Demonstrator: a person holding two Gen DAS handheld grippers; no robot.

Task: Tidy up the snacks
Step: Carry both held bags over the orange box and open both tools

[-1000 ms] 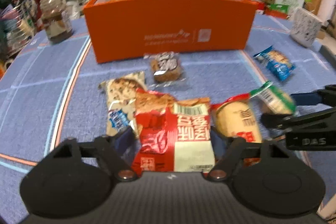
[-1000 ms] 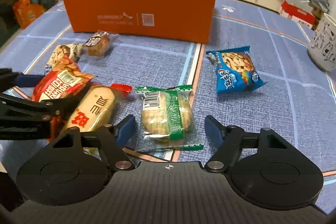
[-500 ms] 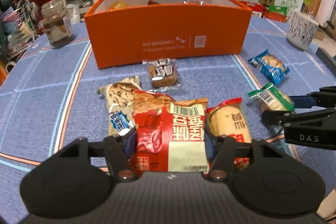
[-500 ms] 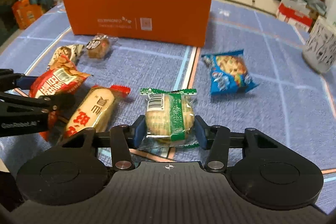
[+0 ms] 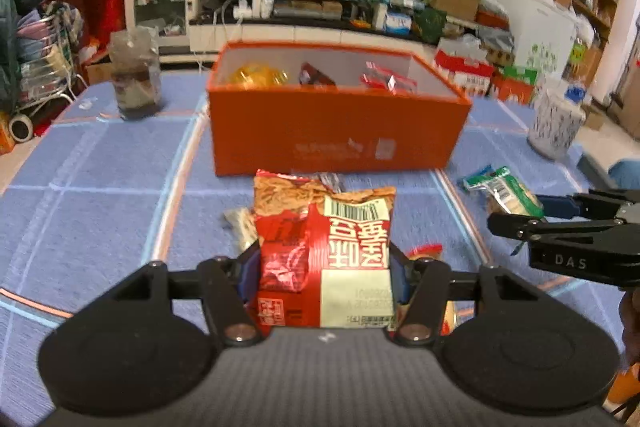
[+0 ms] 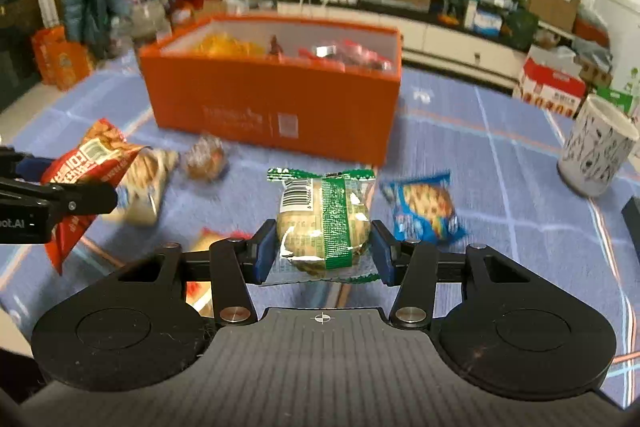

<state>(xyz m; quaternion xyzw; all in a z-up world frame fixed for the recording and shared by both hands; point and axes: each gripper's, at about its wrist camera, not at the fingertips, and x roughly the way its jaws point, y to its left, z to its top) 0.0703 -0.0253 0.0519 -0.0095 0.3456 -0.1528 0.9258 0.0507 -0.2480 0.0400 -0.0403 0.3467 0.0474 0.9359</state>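
My left gripper is shut on a red snack bag with a barcode, held above the blue tablecloth. My right gripper is shut on a green-striped cracker packet, also lifted off the cloth. Each gripper shows in the other's view: the right gripper with its packet at the right, the left gripper with the red bag at the left. An open orange box stands straight ahead with several snacks inside. On the cloth lie a blue cookie packet, a small brown cake and a cream-coloured cookie packet.
A glass jar stands at the back left of the table. A patterned white cup stands at the right. A yellow and red snack bar lies under my right gripper. Cluttered shelves and a TV stand fill the room behind.
Both grippers closed on their snacks, the left on the red bag, the right on the green packet. Both then rose off the cloth, and the orange box's inside came into view.
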